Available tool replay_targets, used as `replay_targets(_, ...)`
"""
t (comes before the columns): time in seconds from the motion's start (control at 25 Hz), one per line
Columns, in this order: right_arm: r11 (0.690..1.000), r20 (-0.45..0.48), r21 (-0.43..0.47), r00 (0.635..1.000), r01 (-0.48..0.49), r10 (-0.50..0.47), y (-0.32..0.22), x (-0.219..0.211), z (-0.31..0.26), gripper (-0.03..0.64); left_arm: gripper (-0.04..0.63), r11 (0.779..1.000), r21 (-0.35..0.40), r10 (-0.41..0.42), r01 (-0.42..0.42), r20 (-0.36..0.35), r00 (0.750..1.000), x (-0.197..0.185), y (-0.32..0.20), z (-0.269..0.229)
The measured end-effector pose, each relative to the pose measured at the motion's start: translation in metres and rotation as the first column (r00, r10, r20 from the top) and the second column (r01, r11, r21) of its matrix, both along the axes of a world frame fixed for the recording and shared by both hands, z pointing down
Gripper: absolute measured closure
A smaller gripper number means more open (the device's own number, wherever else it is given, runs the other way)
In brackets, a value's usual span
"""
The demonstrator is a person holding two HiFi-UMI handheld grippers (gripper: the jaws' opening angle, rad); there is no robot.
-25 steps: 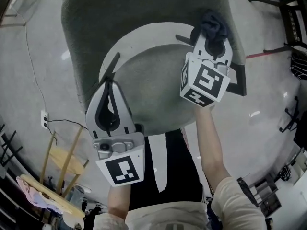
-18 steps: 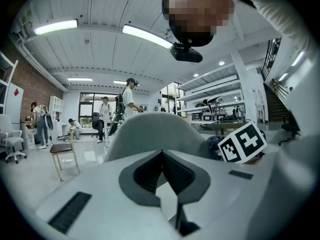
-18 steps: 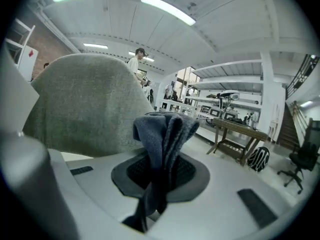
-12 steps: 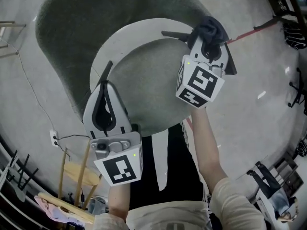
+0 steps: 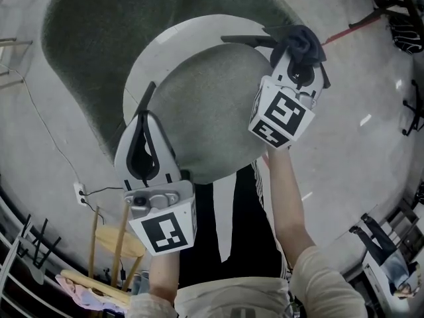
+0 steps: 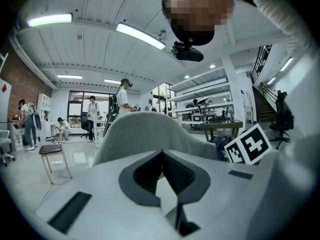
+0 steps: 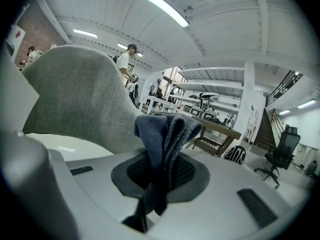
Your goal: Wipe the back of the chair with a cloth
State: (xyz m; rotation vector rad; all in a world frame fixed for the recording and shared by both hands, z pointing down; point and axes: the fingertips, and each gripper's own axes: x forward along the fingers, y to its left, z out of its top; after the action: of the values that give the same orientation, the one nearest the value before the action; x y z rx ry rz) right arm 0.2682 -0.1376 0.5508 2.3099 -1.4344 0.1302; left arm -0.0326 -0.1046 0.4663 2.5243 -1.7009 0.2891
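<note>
Closest to me, lower left of the head view, my left claw (image 5: 147, 108) points at the chair with its jaws together and nothing between them. Up at the upper right, my right claw (image 5: 297, 61) is clamped on the dark blue crumpled cloth (image 5: 303, 40), which sits at the right edge of the grey upholstered chair with a white shell rim (image 5: 199, 118).

How far along? The fabric shows no mark either way. My guess is the wiping is just starting or in mid-stroke, with most of the back left to do.

The right gripper view gives me the cloth (image 7: 167, 129) pinched upright between the pads, with the grey back (image 7: 75, 94) rising at the left; whether they touch, I cannot tell. The left gripper view alone shows my shut, empty jaws (image 6: 161, 156), the chair's hump (image 6: 145, 131) ahead and, farther off, people (image 6: 125, 96) standing in the room.
</note>
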Motion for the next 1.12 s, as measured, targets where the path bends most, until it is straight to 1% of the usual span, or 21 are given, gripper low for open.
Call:
replay_targets(0.12,1.000,-0.004,-0.005,1.000,-0.013,0.013,0.002,0.003,0.002,0.558,0.580,1.000,0.002,-0.014,0.014,-0.003,1.000,-0.004,0.000,0.001)
replay_targets(0.28,1.000,0.017,-0.003,0.999,-0.031,0.031,0.003,0.001,0.002,0.558,0.580,1.000,0.008,-0.029,0.029,-0.012,1.000,-0.011,0.001,-0.003)
replay_targets(0.44,1.000,0.034,0.004,0.999,-0.031,0.031,0.003,-0.002,-0.004,0.558,0.580,0.997,0.023,-0.076,0.077,-0.057,0.995,-0.013,-0.004,-0.013)
replay_targets(0.52,1.000,0.042,0.015,0.999,0.006,-0.007,-0.003,-0.013,-0.011,0.558,0.580,0.994,0.040,-0.095,0.098,-0.080,0.992,-0.013,-0.008,-0.021)
replay_targets(0.6,0.997,0.044,0.032,0.997,0.070,-0.071,-0.011,-0.032,-0.024,0.558,0.580,0.992,0.057,-0.110,0.116,-0.096,0.989,-0.013,-0.010,-0.032)
replay_targets(0.68,0.990,0.042,0.045,0.990,0.133,-0.135,-0.017,-0.052,-0.045,0.558,0.580,0.989,0.065,-0.129,0.136,-0.110,0.986,-0.017,-0.010,-0.047)
replay_targets(0.76,0.980,0.045,0.056,0.980,0.189,-0.192,-0.022,-0.071,-0.070,0.558,0.580,0.982,0.064,-0.169,0.178,-0.122,0.978,-0.029,-0.010,-0.066)
replay_targets(0.84,0.964,0.039,0.089,0.966,0.252,-0.256,-0.037,-0.086,-0.107,0.558,0.580,0.968,0.072,-0.229,0.241,-0.148,0.962,-0.043,-0.016,-0.090)
replay_targets(0.92,0.935,0.020,0.146,0.944,0.323,-0.329,-0.058,-0.101,-0.154,0.558,0.580,0.949,0.117,-0.271,0.294,-0.181,0.946,-0.052,-0.027,-0.120)
replay_targets(0.96,0.916,0.008,0.174,0.930,0.361,-0.368,-0.064,-0.113,-0.180,0.558,0.580,0.941,0.144,-0.277,0.305,-0.185,0.943,-0.056,-0.030,-0.137)
replay_targets(1.04,0.878,-0.020,0.197,0.897,0.436,-0.441,-0.051,-0.143,-0.233,0.558,0.580,0.938,0.180,-0.271,0.297,-0.158,0.950,-0.067,-0.022,-0.177)
replay_targets(1.12,0.838,-0.068,0.188,0.858,0.512,-0.509,-0.019,-0.173,-0.290,0.558,0.580,0.938,0.204,-0.258,0.279,-0.124,0.958,-0.078,0.000,-0.223)
